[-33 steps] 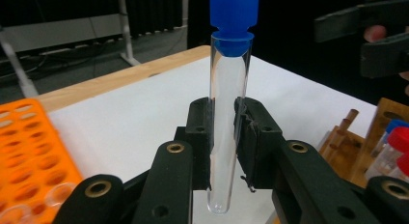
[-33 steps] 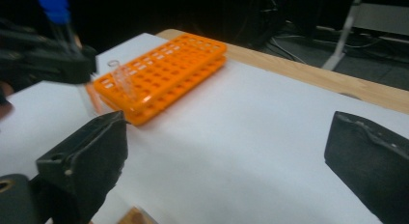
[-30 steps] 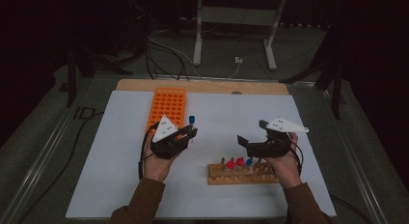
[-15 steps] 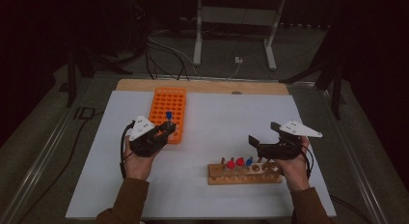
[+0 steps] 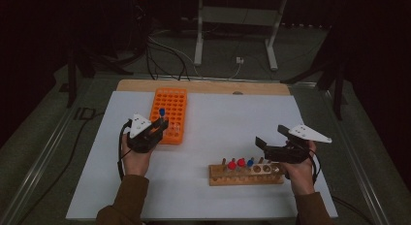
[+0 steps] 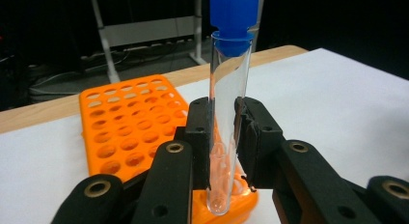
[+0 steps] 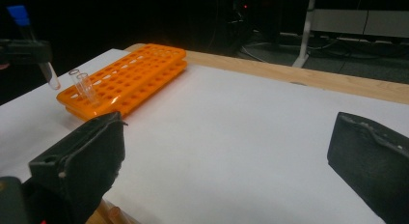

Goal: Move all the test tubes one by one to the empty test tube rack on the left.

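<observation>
Rack [image 5: 170,113], upper left of the high view: bright orange. Tube [image 6: 226,122]: clear glass, blue cap. Block [image 5: 246,174], lower right: light wood, holding tubes with red caps and one blue; the rest seemingly uncapped, too dim to confirm. Mat [image 5: 218,118]: plain white. Both grippers: black, grey top plates.

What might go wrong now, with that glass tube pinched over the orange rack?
1. The left gripper pinches the blue-capped tube low on its smooth glass; it might slip or tilt.
2. The tube's bottom hangs at the near edge of the orange rack, so it could miss a hole.
3. Uncapped tubes standing in that rack could get knocked.
</observation>
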A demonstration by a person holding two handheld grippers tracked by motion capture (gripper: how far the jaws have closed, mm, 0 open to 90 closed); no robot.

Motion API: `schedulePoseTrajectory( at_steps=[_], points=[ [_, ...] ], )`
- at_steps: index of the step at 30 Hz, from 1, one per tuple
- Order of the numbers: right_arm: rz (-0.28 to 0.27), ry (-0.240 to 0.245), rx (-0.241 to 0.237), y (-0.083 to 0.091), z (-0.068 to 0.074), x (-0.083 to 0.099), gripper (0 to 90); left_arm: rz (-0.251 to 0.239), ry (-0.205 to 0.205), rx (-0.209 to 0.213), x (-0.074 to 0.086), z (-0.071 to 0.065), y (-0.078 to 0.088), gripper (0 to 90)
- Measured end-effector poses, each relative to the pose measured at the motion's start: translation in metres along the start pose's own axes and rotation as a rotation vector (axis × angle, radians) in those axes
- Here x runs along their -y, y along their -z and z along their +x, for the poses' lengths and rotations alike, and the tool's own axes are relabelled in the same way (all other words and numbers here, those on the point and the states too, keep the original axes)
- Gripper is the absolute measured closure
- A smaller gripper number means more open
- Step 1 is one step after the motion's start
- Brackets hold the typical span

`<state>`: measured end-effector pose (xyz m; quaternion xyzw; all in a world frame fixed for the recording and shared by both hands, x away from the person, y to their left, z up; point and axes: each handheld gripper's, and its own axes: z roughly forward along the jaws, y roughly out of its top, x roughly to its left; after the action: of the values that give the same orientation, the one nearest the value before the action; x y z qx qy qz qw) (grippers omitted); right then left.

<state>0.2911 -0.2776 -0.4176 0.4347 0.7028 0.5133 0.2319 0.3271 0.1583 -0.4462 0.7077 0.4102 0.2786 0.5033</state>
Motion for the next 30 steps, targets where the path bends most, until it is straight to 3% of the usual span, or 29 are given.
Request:
schedulePoseTrajectory(
  at_steps=[5,11,17,23,25,27,30],
  points=[
    [0.003,-0.005,0.006,0.001,-0.001,0.002,0.1,-0.005,0.017,-0.027,0.008,0.005,-0.010,76.2],
    [0.003,-0.003,0.006,0.000,-0.001,0.003,0.1,0.013,0.072,-0.062,0.019,0.013,-0.019,76.3],
    [0.012,0.000,0.001,-0.002,0.000,0.005,0.1,0.040,0.093,-0.068,0.031,0.015,-0.027,76.2],
    [0.018,0.006,-0.004,-0.003,0.001,0.006,0.1,0.112,0.061,-0.077,0.041,0.013,-0.032,76.7],
    [0.019,0.008,-0.005,-0.003,0.001,0.006,0.1,0.142,0.016,-0.067,0.045,0.012,-0.035,77.0],
    [0.022,0.009,-0.008,-0.003,0.002,0.007,0.1,0.173,0.005,-0.062,0.046,0.012,-0.036,77.4],
    [0.026,0.009,-0.010,-0.004,0.003,0.008,0.1,0.182,-0.004,-0.059,0.047,0.012,-0.036,77.6]
  ],
)
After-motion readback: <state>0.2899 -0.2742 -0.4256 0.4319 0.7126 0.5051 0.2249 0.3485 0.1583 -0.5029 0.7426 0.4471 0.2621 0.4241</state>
